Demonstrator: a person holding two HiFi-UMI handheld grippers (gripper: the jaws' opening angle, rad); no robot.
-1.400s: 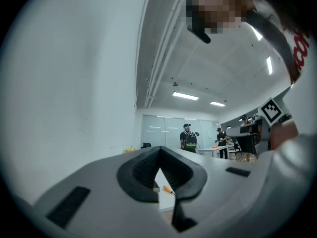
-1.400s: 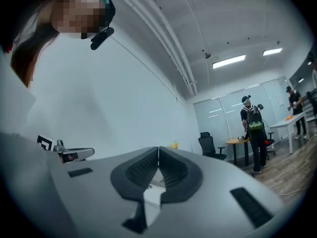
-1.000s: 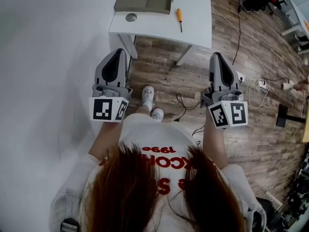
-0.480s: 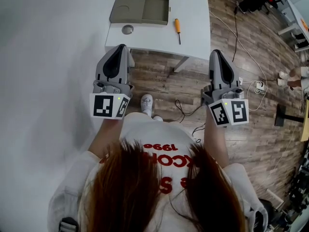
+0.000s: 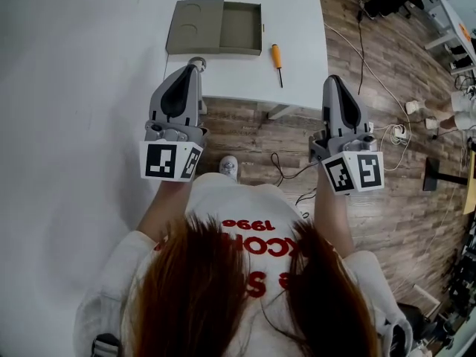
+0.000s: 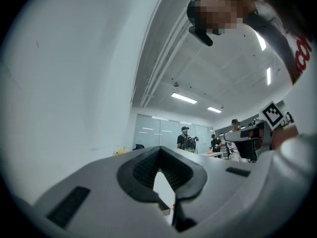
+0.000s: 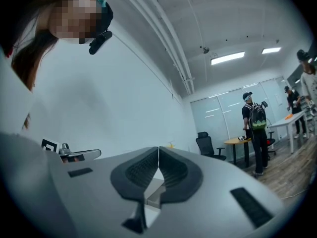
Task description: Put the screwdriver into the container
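An orange-handled screwdriver [image 5: 277, 54] lies on the white table [image 5: 297, 80], just right of the olive-grey container [image 5: 216, 27], an open flat tray with round recesses in its left half. Both grippers hang in front of the table's near edge, well short of the screwdriver. My left gripper [image 5: 193, 68] is shut and empty, its tip over the table's near left corner. My right gripper [image 5: 332, 81] is shut and empty too, over the floor at the table's right corner. Both gripper views look upward, with the left gripper [image 6: 159, 150] and the right gripper [image 7: 158, 148] showing closed pads and nothing between them.
A small grey round disc [image 5: 198, 62] sits at the table's near left corner, partly hidden by the left gripper. A white wall runs along the left. Cables and a power strip [image 5: 401, 131] lie on the wood floor. People [image 7: 255, 128], desks and a chair stand in the room beyond.
The table, container and screwdriver have slid down the head view toward me, so the grippers now reach the table's near edge. Both grippers stayed shut and empty.
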